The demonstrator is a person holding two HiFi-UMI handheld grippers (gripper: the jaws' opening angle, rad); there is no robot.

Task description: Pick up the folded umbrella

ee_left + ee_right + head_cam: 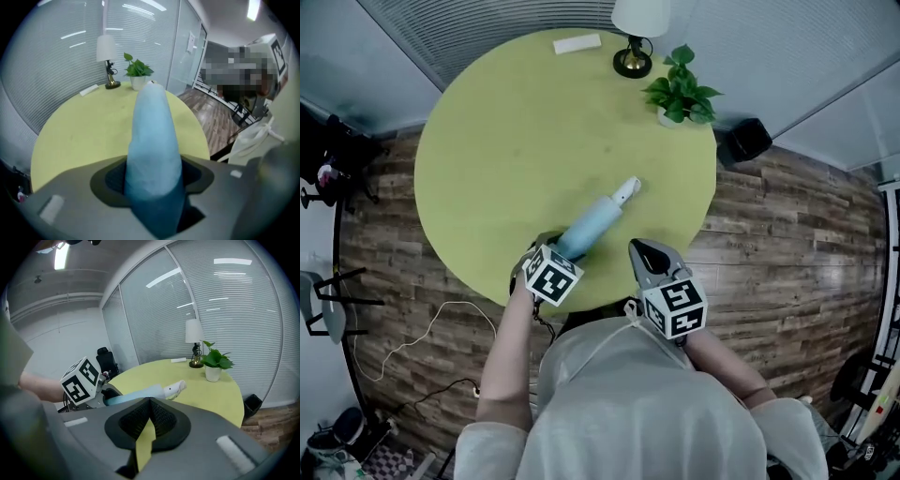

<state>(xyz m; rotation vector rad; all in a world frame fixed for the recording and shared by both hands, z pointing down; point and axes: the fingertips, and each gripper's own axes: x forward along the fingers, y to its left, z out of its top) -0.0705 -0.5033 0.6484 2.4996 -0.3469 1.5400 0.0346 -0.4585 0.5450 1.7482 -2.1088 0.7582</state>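
Note:
The folded umbrella is a light blue roll with a white handle. It slants over the near part of the round yellow-green table, handle end pointing away from me. My left gripper is shut on its near end. In the left gripper view the umbrella fills the gap between the jaws of the left gripper and rises away over the table. My right gripper hovers just to the right, shut, holding nothing. The right gripper view shows the right gripper with the umbrella beyond it.
At the table's far edge stand a lamp, a potted plant and a flat white box. A black bin sits on the wooden floor at the right. Cables trail on the floor at the left.

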